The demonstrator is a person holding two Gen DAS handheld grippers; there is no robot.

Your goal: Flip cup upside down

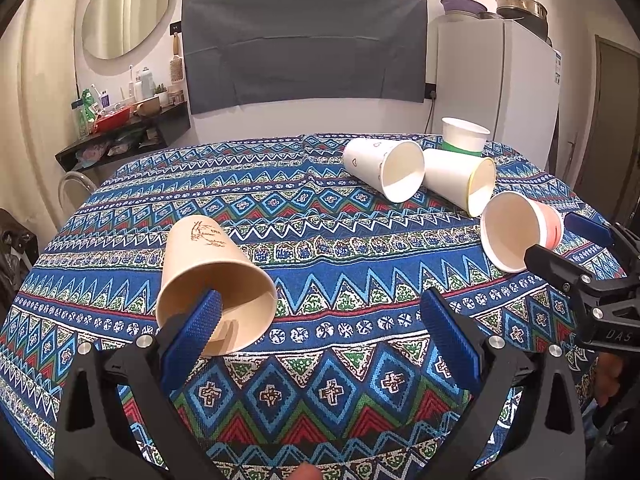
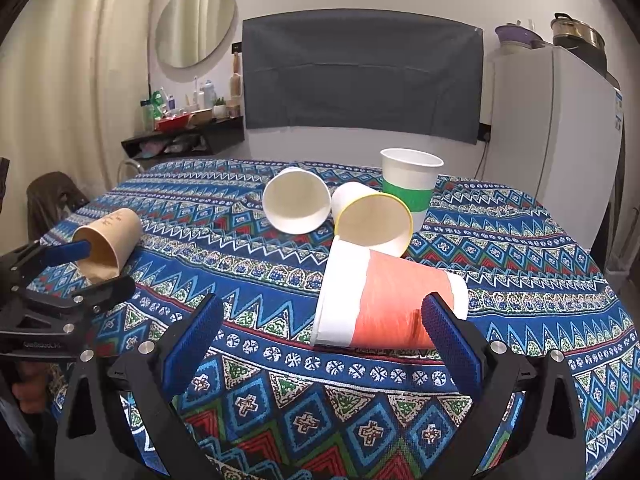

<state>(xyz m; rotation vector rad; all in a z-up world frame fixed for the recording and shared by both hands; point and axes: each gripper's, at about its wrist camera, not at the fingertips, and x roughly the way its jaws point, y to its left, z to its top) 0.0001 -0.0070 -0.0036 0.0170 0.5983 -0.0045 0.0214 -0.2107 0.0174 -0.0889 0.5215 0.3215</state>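
- the left hand-held gripper (image 1: 320, 332) is spread wide, low over the patterned cloth on the tabletop (image 1: 328, 360); its left blue pad sits inside the mouth of the brown cup (image 1: 208, 264), while the right pad stands well apart over bare cloth.
- that brown cup lies on its side at the tabletop's left, mouth toward the left wrist camera, a small printed drawing on its upper wall.
- the right hand-held gripper (image 2: 324, 332) is also spread wide; its right pad sits in front of the base end of the pink cup (image 2: 384, 304), and whether it touches i cannot tell; the left pad is apart from it.
- the pink cup lies on its side just ahead of the right hand-held gripper, its white rim band to the left and base to the right.
- just behind it, a yellow-rimmed cup (image 2: 374, 220) lies on its side, mouth toward the camera, touching or nearly touching the pink cup's rim.
- to the left of that, a white cup (image 2: 296, 200) with small heart outlines also lies on its side, close against the yellow-rimmed one.
- behind both, a green-banded cup (image 2: 408, 184) stands upright, mouth up.
- beyond the tabletop: a grey cloth panel (image 2: 360, 72) on the wall, a round mirror (image 2: 194, 24), a cluttered shelf (image 2: 184, 136) and a white fridge (image 2: 560, 128).
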